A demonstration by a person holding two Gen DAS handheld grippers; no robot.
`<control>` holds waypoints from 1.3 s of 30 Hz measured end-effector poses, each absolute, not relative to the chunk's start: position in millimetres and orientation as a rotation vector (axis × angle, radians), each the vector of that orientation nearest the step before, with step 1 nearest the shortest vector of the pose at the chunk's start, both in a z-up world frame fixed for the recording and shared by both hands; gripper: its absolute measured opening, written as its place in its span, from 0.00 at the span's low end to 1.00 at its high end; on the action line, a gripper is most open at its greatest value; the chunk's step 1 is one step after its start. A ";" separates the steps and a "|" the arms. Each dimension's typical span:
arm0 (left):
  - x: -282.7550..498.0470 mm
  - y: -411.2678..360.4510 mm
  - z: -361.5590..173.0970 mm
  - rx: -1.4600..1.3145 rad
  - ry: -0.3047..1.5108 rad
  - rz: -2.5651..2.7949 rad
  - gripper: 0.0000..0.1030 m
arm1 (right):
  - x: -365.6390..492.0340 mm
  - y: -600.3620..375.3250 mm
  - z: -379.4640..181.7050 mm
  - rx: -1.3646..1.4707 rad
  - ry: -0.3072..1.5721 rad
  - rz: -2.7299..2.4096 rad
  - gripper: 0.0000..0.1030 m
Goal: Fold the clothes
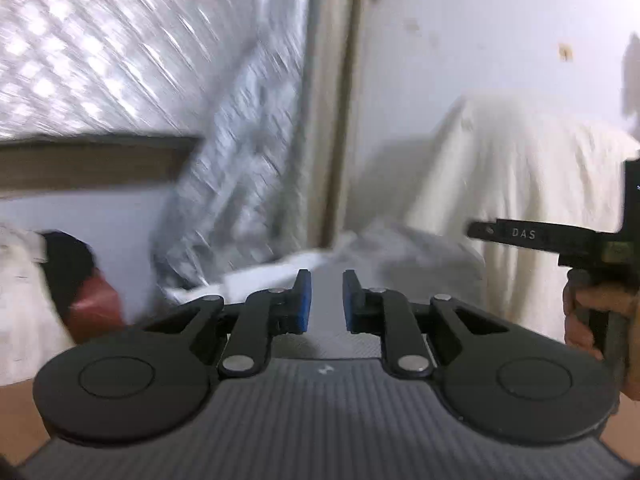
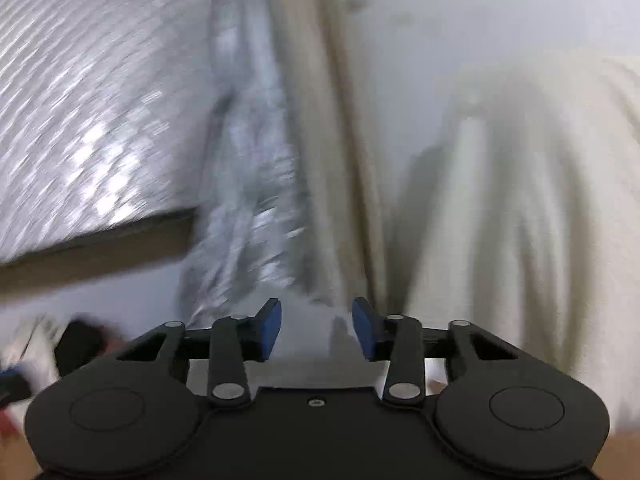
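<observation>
Both views are smeared by motion blur, so fine detail is not recoverable. The left gripper (image 1: 327, 300) is seen with its blue-padded fingers (image 1: 304, 300) parted by a narrow gap and nothing between them; it is held above a grey surface. Just beyond its tips a crumpled grey garment (image 1: 408, 248) is seen lying on the bed, with a white piece of cloth (image 1: 256, 276) beside it to the left; whether the two touch cannot be told. A cream sheet (image 1: 520, 184) is draped over a bulky shape at the right, against a pale wall (image 1: 480, 40). At the right edge a hand (image 1: 592, 316) is seen gripping the handle of the other tool, whose black arm is marked "DAS". A silvery patterned curtain (image 1: 100, 40) fills the upper left, and a dark and red object (image 1: 84, 292), not identifiable, sits low at the left. In the right wrist view the right gripper (image 2: 317, 330) is likewise open, jaws set wider apart, empty; pale fabric lies directly ahead between the tips, its identity unclear. The same curtain (image 2: 100, 100) and cream sheet (image 2: 520, 200) are recorded on either side of a beige vertical post (image 2: 320, 120).
</observation>
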State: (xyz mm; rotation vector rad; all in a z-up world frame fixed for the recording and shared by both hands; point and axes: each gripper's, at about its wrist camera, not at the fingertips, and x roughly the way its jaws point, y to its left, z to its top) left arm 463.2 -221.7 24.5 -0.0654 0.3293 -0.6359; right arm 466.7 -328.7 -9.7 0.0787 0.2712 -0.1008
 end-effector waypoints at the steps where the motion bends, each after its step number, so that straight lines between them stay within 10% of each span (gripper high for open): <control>1: 472.0 -232.2 23.8 -0.043 0.360 -0.640 0.14 | 473.0 -323.4 -7.9 0.057 0.286 -0.081 0.42; 21: 476.8 -211.4 -20.8 -0.198 0.556 -0.607 0.03 | 514.5 -332.8 -72.4 0.094 0.438 -0.137 0.36; 25: 438.9 -194.4 -9.8 -0.194 0.534 -0.547 0.05 | 474.7 -323.2 -53.5 -0.012 0.385 -0.263 0.76; 29: 401.1 -177.4 1.1 -0.189 0.512 -0.487 0.86 | 397.3 -302.8 -43.8 -0.134 0.314 -0.569 0.83; 39: 277.4 -129.7 6.4 -0.060 0.503 -0.488 0.88 | 233.7 -299.1 -39.5 0.267 0.580 -0.207 0.83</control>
